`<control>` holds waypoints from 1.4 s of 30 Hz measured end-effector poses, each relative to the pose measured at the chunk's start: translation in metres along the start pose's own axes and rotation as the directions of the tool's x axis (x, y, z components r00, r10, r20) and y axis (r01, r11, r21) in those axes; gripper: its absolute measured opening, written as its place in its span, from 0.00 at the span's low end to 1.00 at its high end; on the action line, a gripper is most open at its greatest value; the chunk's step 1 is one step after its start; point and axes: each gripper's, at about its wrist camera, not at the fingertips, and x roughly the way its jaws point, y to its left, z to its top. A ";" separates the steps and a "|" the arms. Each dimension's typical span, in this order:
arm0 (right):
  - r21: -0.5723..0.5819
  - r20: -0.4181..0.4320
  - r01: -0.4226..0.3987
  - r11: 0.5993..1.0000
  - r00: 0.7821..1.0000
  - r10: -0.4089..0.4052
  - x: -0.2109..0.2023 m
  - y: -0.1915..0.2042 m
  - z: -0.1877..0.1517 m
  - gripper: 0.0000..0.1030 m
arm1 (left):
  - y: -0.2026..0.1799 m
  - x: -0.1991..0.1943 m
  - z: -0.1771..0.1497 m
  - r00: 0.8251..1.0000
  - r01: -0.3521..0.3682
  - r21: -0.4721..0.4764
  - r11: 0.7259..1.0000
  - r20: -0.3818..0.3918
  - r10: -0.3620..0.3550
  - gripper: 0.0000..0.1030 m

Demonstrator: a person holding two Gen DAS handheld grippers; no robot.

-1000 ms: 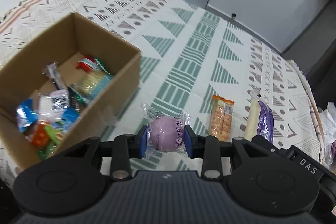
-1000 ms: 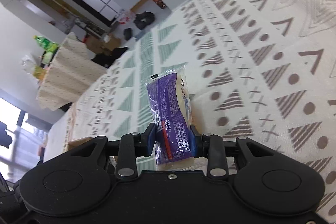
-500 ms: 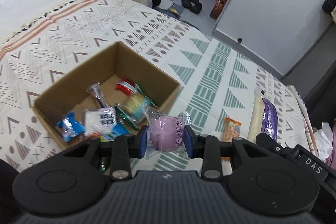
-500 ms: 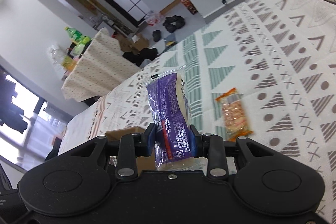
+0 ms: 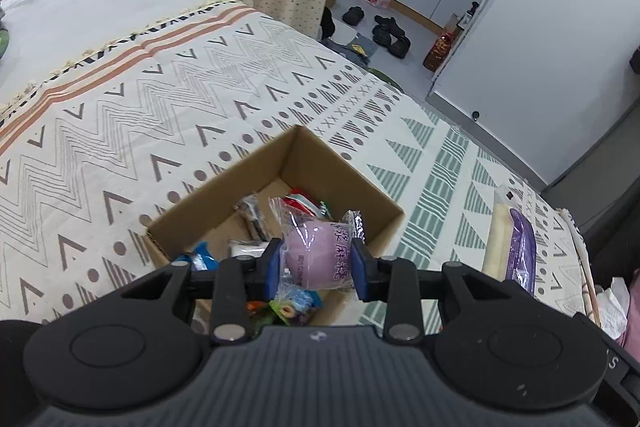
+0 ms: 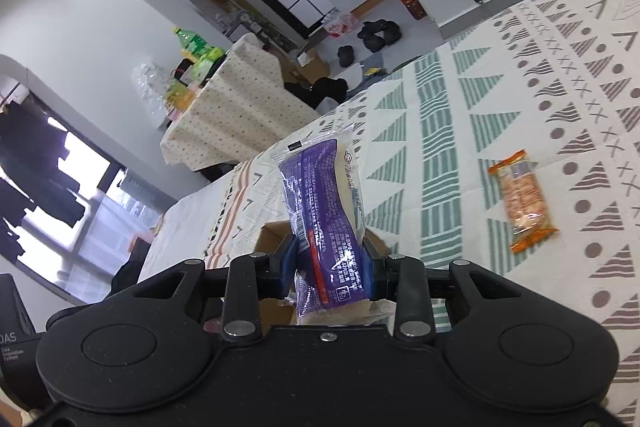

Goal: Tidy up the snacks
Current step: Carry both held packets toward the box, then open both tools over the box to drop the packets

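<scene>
Holding a purple sweet [image 5: 316, 254] over the half-filled box [image 5: 340, 171], left gripper [image 5: 316, 263] clamped; right gripper [image 6: 329, 267] grips a purple packet [image 6: 324, 211]; seemingly only the orange cracker pack [image 6: 522, 201] remains.

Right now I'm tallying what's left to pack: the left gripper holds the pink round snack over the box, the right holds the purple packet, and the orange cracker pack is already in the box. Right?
Not quite. The orange cracker pack lies on the patterned bedspread, outside the cardboard box, as the right wrist view shows. The rest holds: the left gripper holds the pink round snack over the box, and the right gripper holds the purple packet.
</scene>
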 end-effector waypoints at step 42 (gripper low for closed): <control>-0.051 -0.146 0.014 0.999 0.989 -0.021 0.109 0.058 -0.030 0.71 | 0.083 0.092 0.048 0.975 0.101 -0.093 0.990 -0.190 -0.118 0.55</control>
